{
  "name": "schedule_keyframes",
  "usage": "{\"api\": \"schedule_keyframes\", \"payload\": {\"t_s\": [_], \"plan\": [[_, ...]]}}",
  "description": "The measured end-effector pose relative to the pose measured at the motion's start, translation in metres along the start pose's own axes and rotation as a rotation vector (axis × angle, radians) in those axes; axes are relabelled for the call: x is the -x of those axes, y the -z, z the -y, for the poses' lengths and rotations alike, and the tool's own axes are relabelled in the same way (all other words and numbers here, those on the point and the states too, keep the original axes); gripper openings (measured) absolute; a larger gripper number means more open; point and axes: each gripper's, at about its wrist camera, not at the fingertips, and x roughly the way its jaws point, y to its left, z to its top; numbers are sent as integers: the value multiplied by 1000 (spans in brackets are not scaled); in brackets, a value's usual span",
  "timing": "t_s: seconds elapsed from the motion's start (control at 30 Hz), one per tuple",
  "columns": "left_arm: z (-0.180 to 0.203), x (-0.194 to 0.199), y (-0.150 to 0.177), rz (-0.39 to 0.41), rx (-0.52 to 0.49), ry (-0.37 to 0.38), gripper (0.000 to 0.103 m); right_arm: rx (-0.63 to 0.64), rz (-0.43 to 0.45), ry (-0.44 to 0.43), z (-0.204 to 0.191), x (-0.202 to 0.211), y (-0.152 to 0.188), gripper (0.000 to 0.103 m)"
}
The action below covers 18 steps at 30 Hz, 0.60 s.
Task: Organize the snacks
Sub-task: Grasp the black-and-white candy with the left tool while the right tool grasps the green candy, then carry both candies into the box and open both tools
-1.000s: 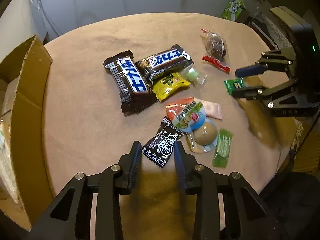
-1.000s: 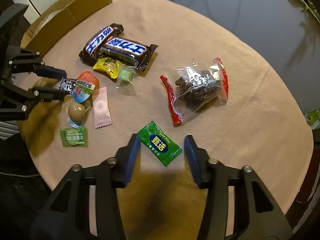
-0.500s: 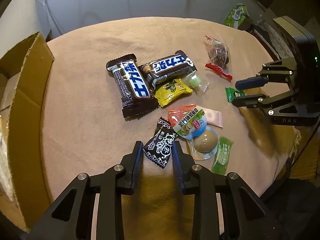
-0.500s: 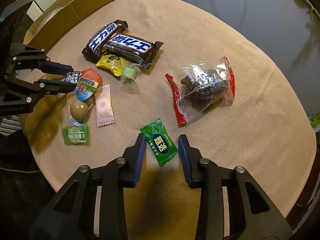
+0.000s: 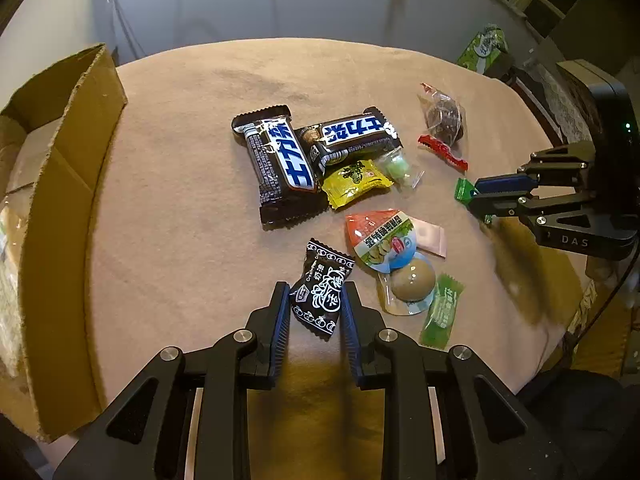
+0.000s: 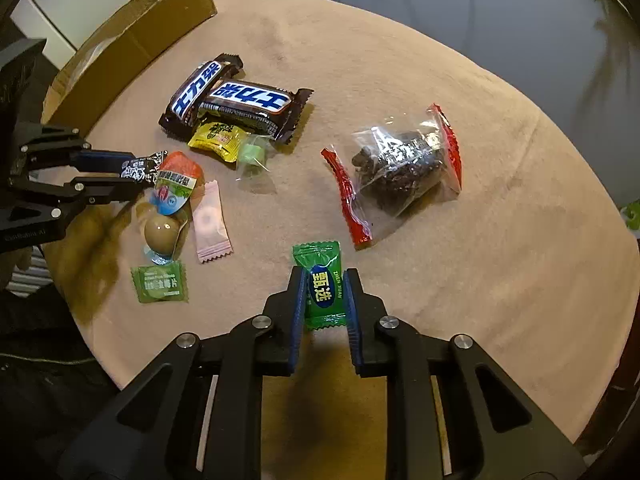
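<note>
Snacks lie scattered over the round tan-covered table (image 5: 180, 184), with an open cardboard box (image 5: 60, 216) at its left edge, and the step in hand looks like a double pick-up, one sweet per hand. Largest in the spread are two dark chocolate bars (image 5: 280, 160) crossed near the middle, and a clear bag of dark pieces (image 6: 404, 168) lies well apart on the right. The left gripper (image 5: 314, 304) points steeply down at the near edge; its jaws have just been closing, and both pads now press the sides of the black candy wrapper (image 5: 320, 292). The right gripper (image 6: 323, 298), also tipped steeply down, has just been closing too and is clenched on the green candy packet (image 6: 322, 284). The next move probably calls for lifting both sweets clear without dragging their neighbours, the packaged egg (image 5: 412, 280) especially, then carrying them toward the box.
</note>
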Motion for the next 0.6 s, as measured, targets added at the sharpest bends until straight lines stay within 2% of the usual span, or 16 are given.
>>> {"api": "schedule_keyframes", "payload": {"t_s": [0.43,0.6], "plan": [[-14,19,5,41,66,-1,24,-90,39,-34,12,15,10,15],[-21,38,5,88,91,-4,24,-98,75,-45,10,31,6,15]]}}
